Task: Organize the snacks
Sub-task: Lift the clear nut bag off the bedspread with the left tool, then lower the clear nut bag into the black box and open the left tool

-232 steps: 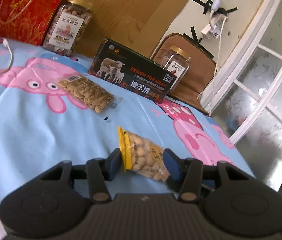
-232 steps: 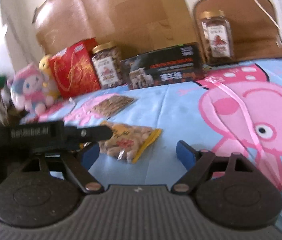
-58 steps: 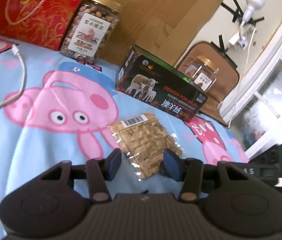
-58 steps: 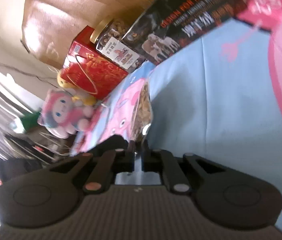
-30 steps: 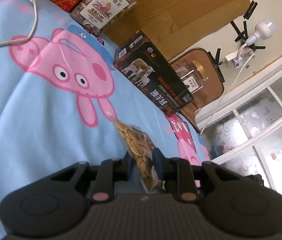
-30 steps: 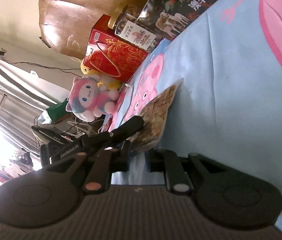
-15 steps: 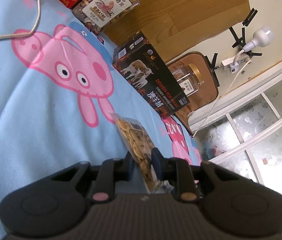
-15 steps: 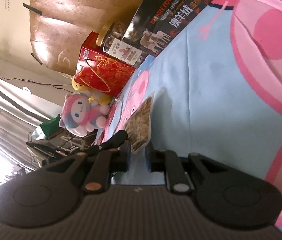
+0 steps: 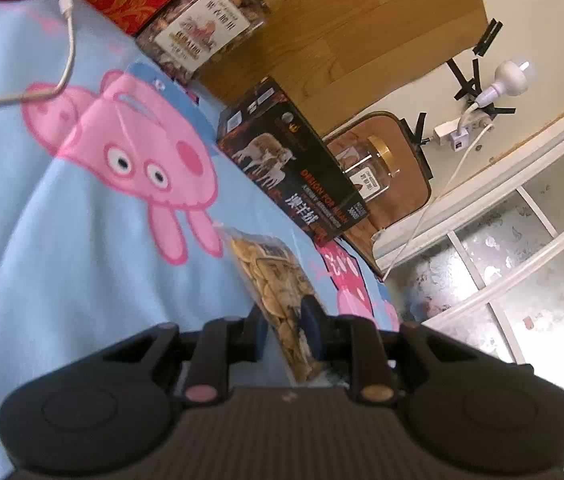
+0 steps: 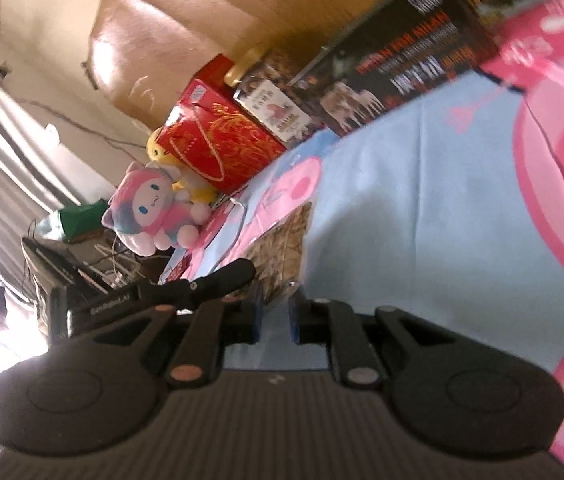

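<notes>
Both wrist cameras sat low and tilted over the blue sheet [image 9: 62,280], facing the black box [image 9: 290,164] [image 10: 394,72] at its far edge, which both saw, along with the nut jar [image 9: 202,32] [image 10: 270,100] beside it.

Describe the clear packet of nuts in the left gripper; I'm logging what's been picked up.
The clear packet of nuts is a see-through plastic pouch of flat, pale tan kernels, with a dark printed patch near its far end. It stands on edge, clamped near its lower end by the left gripper, whose blue-padded fingers press both faces. Its far end points over the blue cartoon-pig sheet.
</notes>
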The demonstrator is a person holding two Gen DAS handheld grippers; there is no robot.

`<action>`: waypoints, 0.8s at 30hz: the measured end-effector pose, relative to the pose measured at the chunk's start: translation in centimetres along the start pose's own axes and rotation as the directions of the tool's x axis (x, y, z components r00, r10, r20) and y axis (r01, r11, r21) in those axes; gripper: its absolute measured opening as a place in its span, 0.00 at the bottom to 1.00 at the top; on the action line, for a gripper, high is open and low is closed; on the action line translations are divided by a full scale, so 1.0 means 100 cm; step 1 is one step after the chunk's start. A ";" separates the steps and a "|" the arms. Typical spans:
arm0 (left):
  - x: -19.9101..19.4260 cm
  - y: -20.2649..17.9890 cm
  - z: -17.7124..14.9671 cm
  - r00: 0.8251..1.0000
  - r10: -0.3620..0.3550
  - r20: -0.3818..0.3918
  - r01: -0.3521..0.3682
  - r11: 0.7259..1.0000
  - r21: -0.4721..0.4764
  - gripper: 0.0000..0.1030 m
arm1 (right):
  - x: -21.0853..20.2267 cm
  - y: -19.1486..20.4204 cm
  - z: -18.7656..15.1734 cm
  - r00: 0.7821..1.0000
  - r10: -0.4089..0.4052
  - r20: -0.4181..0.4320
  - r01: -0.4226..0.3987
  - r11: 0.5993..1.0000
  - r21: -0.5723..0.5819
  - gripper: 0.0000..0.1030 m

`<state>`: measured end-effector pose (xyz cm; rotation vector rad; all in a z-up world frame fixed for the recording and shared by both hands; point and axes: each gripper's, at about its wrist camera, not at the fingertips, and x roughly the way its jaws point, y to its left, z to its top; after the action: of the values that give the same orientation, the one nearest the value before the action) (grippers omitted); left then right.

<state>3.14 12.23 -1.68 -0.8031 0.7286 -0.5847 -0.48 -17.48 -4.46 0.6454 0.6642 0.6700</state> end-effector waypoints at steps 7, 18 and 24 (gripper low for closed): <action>0.011 -0.010 0.009 0.999 0.043 -0.016 -0.043 0.999 0.025 0.19 | 0.003 -0.004 0.007 1.000 -0.008 0.009 0.009 0.999 -0.041 0.15; 0.084 -0.085 0.093 0.999 0.043 -0.003 -0.041 0.973 0.228 0.23 | -0.012 -0.006 0.090 0.983 -0.012 0.182 0.036 0.991 -0.131 0.15; 0.155 -0.103 0.148 0.995 0.097 0.023 -0.099 0.951 0.293 0.28 | 0.008 -0.022 0.156 0.958 -0.096 0.271 0.140 0.979 -0.147 0.15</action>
<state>22.08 1.83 8.28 -0.4899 0.6506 -0.5829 12.05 -23.19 3.34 0.5245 0.3928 0.5103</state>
